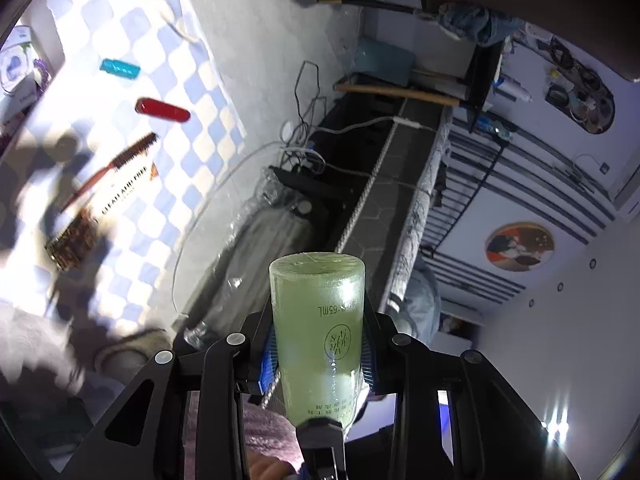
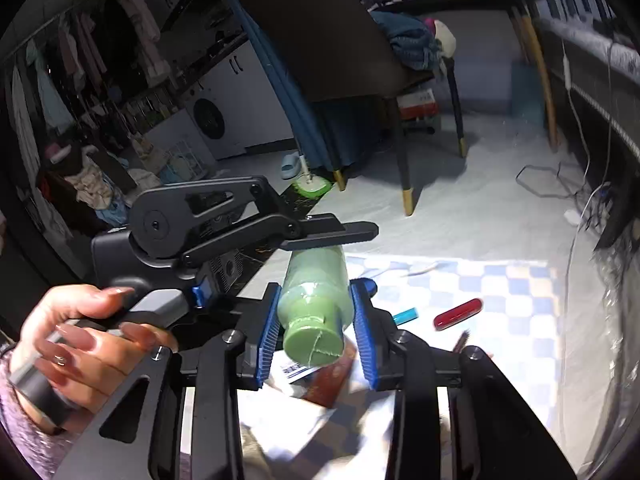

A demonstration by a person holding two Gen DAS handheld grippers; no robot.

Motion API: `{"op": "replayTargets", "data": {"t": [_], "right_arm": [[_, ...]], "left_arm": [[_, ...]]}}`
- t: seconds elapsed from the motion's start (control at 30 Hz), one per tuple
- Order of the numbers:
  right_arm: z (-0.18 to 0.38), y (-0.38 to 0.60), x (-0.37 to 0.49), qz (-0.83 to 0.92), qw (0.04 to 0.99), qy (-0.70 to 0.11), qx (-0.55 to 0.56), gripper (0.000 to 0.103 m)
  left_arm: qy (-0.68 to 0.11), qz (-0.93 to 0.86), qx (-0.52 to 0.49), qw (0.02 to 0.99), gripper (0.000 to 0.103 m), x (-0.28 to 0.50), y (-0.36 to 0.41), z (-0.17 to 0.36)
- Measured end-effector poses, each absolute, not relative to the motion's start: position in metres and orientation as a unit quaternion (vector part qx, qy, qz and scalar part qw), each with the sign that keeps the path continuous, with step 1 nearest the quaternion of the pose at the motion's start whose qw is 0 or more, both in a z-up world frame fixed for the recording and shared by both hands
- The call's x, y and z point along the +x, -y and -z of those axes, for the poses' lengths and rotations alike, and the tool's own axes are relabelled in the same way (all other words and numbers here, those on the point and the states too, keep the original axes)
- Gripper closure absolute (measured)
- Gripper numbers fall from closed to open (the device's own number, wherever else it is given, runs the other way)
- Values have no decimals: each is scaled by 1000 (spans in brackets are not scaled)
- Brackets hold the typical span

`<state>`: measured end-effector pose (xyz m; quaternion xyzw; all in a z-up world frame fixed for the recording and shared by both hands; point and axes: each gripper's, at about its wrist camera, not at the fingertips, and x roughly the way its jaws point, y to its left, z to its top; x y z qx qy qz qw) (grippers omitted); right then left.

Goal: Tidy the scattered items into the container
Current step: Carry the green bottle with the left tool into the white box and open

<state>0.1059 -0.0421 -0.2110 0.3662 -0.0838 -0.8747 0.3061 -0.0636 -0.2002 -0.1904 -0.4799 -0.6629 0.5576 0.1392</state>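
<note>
Right in front of you, the green bottle (image 1: 318,320) sat in both tools at once. Your left tool (image 1: 320,360) squeezed its sides with the blue pads. Your right tool (image 2: 316,332) squeezed it near the cap. It hung in the air above the checked cloth (image 2: 512,292), not put away yet.

Lots was left, I think. On the cloth lay a brown packet (image 1: 80,228), a brush (image 1: 120,164), a red case (image 1: 162,110) and a small teal tube (image 1: 120,69). Beside the cloth was a clear plastic thing (image 1: 240,240); I could not tell if it was the container.

Your left hand (image 2: 80,340) wrapped the handle, and that tool reached sideways across the other.
</note>
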Motion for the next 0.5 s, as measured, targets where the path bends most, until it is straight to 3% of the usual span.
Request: {"op": "replayTargets", "data": {"t": [0.07,0.13,0.2,0.33,0.5], "right_arm": [[212,44,107,865,310,82,387,65],[215,48,107,856,292,64,421,52],[223,48,104,838,275,63,467,50],[253,28,91,774,269,141,556,50],[320,-15,70,653,175,274,685,50]], "left_arm": [[660,-572,-474,110,73,-58,214,186],[616,-616,-486,70,73,-50,233,168],[563,-659,-498,22,73,-49,252,151],[494,-684,-532,-75,73,-34,285,147],[484,-648,-569,-149,73,-27,296,168]]}}
